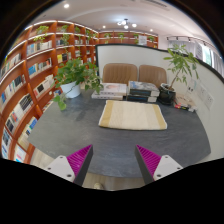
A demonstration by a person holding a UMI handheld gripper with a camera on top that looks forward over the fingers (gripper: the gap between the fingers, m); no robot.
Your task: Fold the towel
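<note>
A cream-coloured towel (132,115) lies flat on the grey table (70,135), folded into a rectangle, well beyond my fingers. My gripper (112,162) is held above the near part of the table, open and empty, with its magenta pads (80,158) wide apart. Nothing stands between the fingers.
Beyond the towel are stacked books (128,92), a potted plant (78,76) at the left and another potted plant (181,68) at the right. Two chairs (135,73) stand behind the table. Bookshelves (25,75) line the left wall.
</note>
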